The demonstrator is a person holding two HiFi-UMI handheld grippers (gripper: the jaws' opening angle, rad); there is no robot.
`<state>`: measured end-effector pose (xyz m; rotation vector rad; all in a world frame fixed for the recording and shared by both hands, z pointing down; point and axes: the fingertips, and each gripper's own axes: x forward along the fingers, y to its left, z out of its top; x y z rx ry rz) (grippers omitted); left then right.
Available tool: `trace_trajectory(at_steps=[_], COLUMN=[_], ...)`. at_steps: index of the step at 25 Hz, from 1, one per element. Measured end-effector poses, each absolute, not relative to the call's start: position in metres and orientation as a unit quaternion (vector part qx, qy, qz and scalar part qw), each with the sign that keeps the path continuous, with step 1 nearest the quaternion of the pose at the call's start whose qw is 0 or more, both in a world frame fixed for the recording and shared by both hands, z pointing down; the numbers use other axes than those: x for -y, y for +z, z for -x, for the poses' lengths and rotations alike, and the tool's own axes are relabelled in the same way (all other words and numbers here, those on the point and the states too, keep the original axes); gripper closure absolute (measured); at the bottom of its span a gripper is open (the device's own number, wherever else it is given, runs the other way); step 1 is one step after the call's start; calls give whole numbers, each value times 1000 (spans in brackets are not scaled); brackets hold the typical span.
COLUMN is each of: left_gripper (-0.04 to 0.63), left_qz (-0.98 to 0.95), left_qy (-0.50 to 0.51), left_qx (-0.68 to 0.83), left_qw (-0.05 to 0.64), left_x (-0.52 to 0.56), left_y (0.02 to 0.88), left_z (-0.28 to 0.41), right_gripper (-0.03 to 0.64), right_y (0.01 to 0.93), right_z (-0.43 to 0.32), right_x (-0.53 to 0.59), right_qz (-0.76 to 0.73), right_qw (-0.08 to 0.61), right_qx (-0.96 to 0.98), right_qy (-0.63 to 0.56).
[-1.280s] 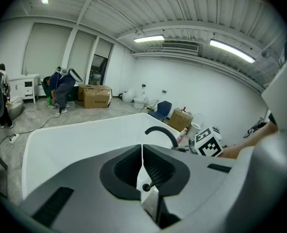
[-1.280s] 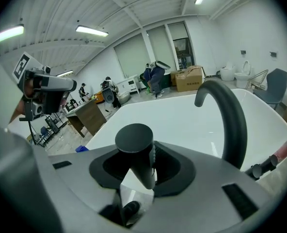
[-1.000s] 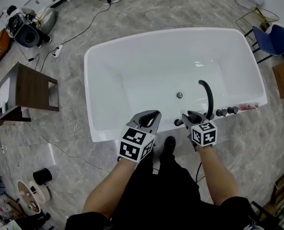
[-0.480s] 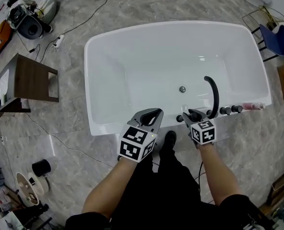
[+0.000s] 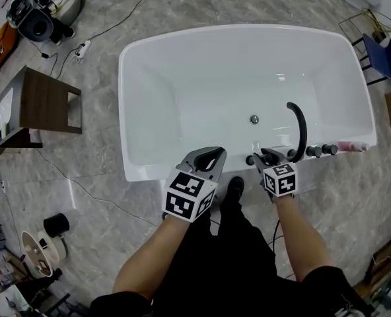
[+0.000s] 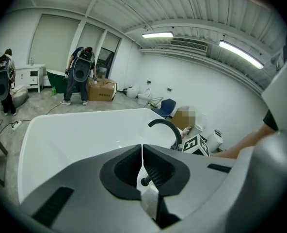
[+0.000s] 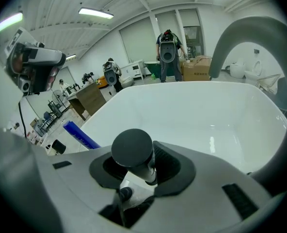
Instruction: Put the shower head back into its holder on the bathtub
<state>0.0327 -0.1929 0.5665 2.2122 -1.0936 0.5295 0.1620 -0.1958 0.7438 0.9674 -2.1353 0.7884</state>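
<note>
R gripper [image 7: 142, 169], clamped on shower head [image 7: 132, 148] by its handle, has sunk slightly toward the near rim of the bathtub [image 5: 202, 91]. The grip is unchanged, so seating looks close but isn't done yet. L gripper [image 6: 142, 166]: jaws together, empty, just beside it at the rim. Holder not made out, prob. under R gripper. Obstacles: arched black spout [image 5: 300, 127] and knobs [image 5: 318, 151], near on the right.

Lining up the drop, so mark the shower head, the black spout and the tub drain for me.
shower head [image 7: 132, 147]: right gripper view, its round dark end face.
black spout [image 5: 304, 125]: head view, middle of its curve.
drain [image 5: 253, 119]: head view, its metal centre.
</note>
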Motion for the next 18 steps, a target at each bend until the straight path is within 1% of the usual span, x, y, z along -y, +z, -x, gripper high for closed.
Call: trace_trajectory(at_steps=[18], left_gripper=[572], left_qz=[-832], left_qy=[209], left_qx=[406], left_qw=[316], left_x=[185], left_y=[577], left_z=[-34], right_gripper=[472], right_y=[764], right_z=[-167], right_x=[191], right_qz=[-376], right_qw=[335], right_qx=[806], right_qy=[310])
